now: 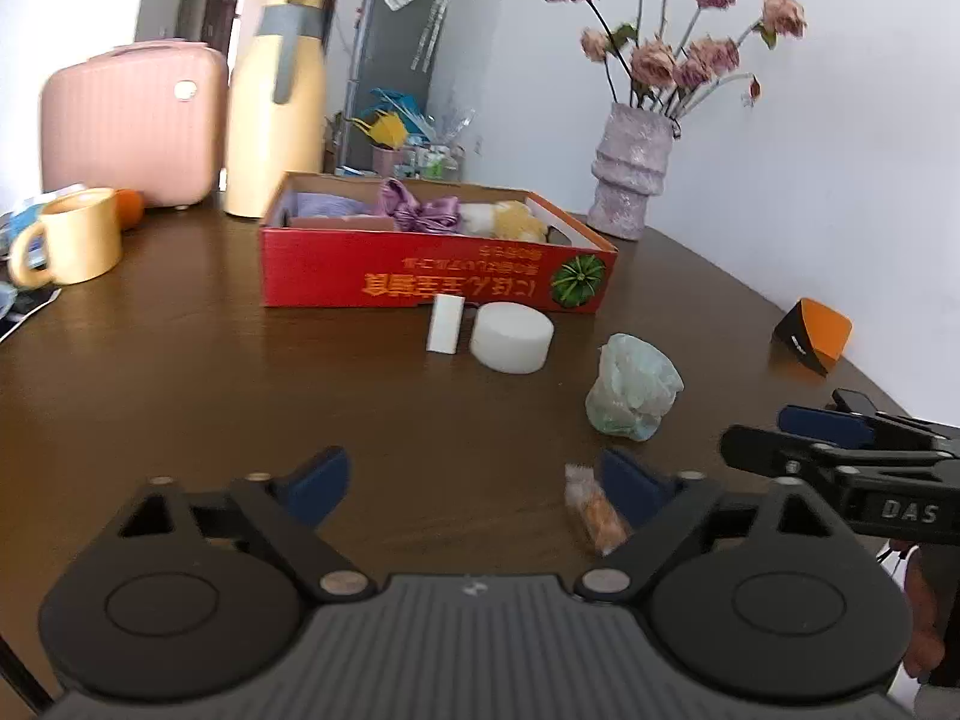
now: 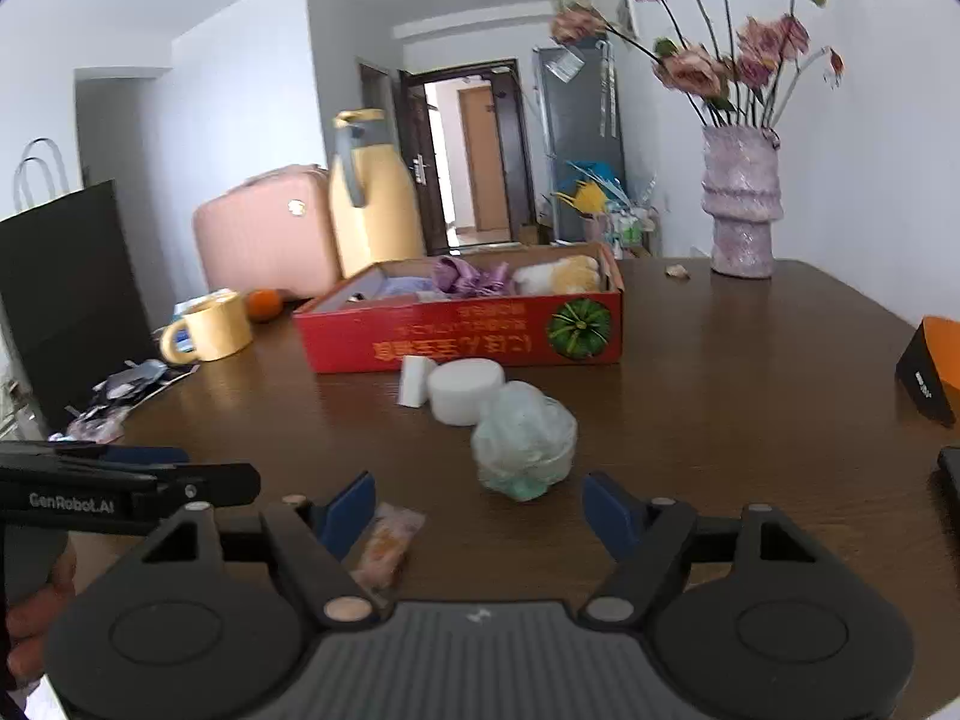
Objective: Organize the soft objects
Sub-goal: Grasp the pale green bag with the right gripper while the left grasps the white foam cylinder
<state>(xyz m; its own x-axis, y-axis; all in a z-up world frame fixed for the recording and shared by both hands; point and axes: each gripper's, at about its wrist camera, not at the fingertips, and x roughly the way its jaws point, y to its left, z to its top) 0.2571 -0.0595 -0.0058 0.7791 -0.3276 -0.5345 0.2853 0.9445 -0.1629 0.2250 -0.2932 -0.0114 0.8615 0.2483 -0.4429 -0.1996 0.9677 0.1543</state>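
A red cardboard box point(image 1: 432, 276) point(image 2: 480, 339) stands on the brown table and holds purple cloth, a purple bow and a yellow-white plush. In front of it stand a white foam block point(image 1: 446, 323) point(image 2: 415, 381) and a white foam disc point(image 1: 511, 336) point(image 2: 465, 390). A pale green crumpled bundle point(image 1: 633, 387) point(image 2: 525, 441) lies nearer. A small wrapped snack point(image 1: 594, 510) point(image 2: 387, 543) lies by the fingers. My left gripper point(image 1: 474, 486) is open and empty. My right gripper point(image 2: 480, 510) is open and empty, just short of the green bundle; it also shows in the left wrist view point(image 1: 804, 429).
A yellow mug point(image 1: 72, 237), an orange, a pink case point(image 1: 129, 120) and a yellow jug point(image 1: 276, 102) stand at the back left. A vase of flowers point(image 1: 630, 180) stands at the back right. An orange-black box point(image 1: 813, 336) sits right. A black bag point(image 2: 66, 288) stands left.
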